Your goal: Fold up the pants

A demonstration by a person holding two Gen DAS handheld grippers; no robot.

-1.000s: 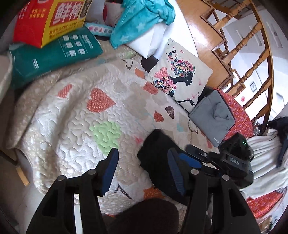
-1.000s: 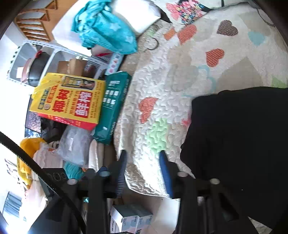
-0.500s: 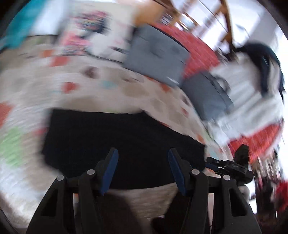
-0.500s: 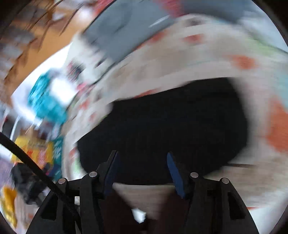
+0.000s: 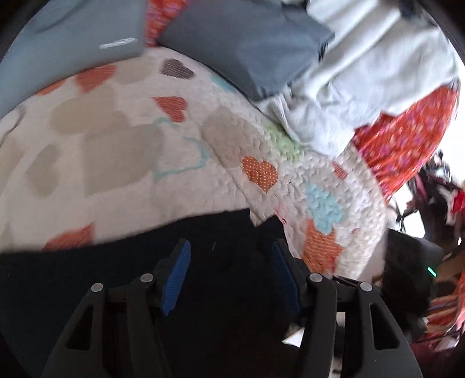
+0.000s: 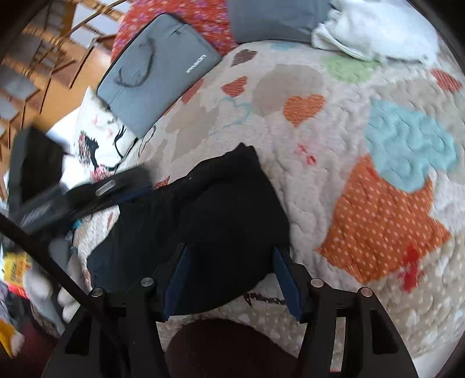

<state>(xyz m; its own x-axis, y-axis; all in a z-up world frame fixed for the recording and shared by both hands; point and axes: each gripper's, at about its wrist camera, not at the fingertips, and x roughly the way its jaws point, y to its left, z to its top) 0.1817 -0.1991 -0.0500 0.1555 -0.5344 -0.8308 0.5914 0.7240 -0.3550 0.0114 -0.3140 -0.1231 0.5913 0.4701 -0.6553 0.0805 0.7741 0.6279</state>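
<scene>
Black pants (image 6: 221, 221) lie bunched on the heart-patterned quilt (image 6: 363, 162) that covers the bed, and both of my tools hang over them. From the right wrist camera I see the right tool (image 6: 231, 279) pointing down at the near end of the garment, its blue pads (image 6: 175, 279) spread to either side of the dark mound; its jaws have just been opening, the cloth sits in the gap, and neither pad presses on it, so that tool is released. An upper corner of the pants sticks out toward the middle of the quilt. Off to the left in that same view the left tool (image 6: 87, 197) shows as a blurred black shape reaching over the far end of the pants. Through the left wrist camera, the left tool (image 5: 231, 276) stands with its jaws apart above the black fabric (image 5: 145, 276), which fills the lower part of the view; nothing is pinched between the pads (image 5: 177, 279), so I read it as released too. Beyond the pants the quilt runs up to a grey zipped case (image 6: 157, 72) that rests against a red flowered cushion (image 6: 186, 17), with a second grey cushion (image 5: 247, 43) beside it and a heap of white cloth (image 5: 377, 72) to the right. A white pillow printed with a dark silhouette (image 6: 93, 139) lies near the left edge of the quilt.
</scene>
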